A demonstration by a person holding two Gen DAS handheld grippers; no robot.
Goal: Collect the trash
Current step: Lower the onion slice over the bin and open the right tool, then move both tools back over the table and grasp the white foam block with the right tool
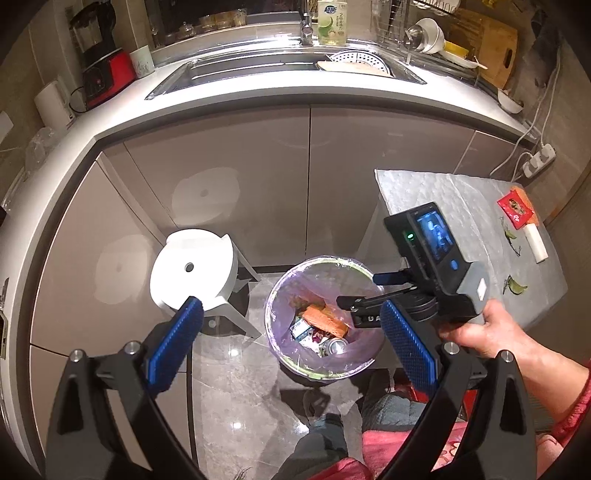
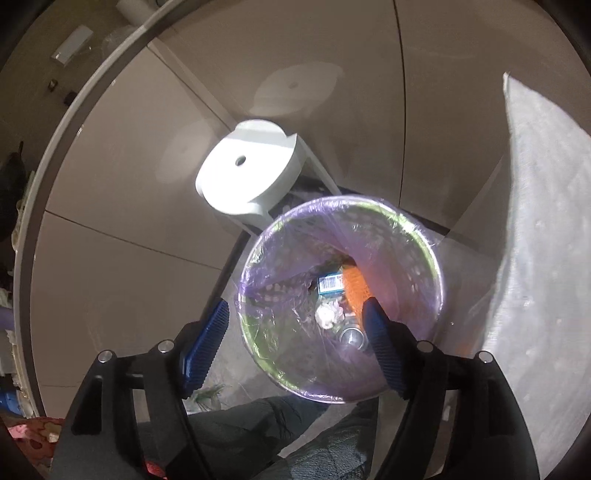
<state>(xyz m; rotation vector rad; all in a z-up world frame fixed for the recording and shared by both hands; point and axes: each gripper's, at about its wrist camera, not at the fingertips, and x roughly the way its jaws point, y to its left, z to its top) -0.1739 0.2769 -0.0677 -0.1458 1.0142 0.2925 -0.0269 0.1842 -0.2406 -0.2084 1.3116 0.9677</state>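
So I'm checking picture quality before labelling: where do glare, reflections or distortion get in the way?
Left wrist view: the fisheye bends the counter edge, and the white stool is mirrored in the glossy cabinet doors. Right wrist view: the bin liner shines purple, dimming the trash below; corners fall dark.

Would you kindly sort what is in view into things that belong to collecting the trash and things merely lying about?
Part of the job:
- lined trash bin holding an orange wrapper and a can
- red packet, white roll and green scraps on the table
- open left gripper and right gripper

Lying about:
- white stool
- blender
- dish soap bottle
- cutting board
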